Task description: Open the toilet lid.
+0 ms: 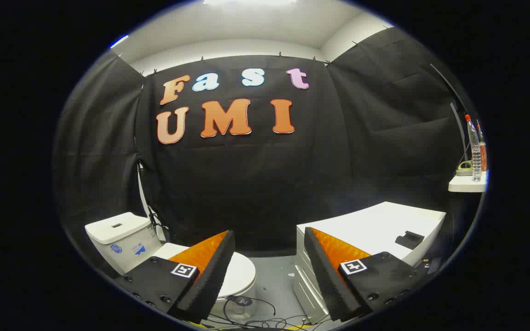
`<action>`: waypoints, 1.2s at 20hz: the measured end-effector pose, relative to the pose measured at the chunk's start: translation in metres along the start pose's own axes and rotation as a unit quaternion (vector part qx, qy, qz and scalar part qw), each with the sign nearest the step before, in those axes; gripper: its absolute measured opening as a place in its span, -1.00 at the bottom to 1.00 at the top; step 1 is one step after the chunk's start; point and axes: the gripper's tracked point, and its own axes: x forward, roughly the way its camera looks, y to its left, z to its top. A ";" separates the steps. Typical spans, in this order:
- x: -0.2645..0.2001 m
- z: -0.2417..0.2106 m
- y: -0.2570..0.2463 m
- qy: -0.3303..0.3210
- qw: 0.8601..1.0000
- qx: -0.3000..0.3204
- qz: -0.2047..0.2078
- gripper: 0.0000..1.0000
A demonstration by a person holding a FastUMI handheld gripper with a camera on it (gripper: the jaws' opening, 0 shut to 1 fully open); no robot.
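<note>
Your gripper (268, 239) hangs in the air with its fingers (210, 269) spread wide apart and nothing between them; they touch nothing. The toilet (164, 257) stands low and to the left of the fingers, partly hidden behind the left finger. Its lid (239, 276) is down, flat on the bowl, and shows just inside the left finger's tip, near it but apart. The cistern (120, 239) rises further left, beyond that finger, with two small stickers on its front. To the right, behind the right finger, stands a white cabinet (375, 230) with drawers down its front; a small dark thing (410, 239) lies on its top. Far beyond and above the right finger, a small shelf (466, 185) carries a clear bottle (475, 149) with a red cap, upright, and some other items too small to tell. Cables (256, 315) lie loose on the grey floor (279, 276) below the gap between the fingers.
</note>
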 end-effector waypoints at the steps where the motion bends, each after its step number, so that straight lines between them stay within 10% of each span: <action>1: 0.000 0.000 0.000 0.001 1.000 0.001 -0.001 0.95; 24: 0.001 -0.002 0.002 0.004 1.000 0.000 0.004 0.95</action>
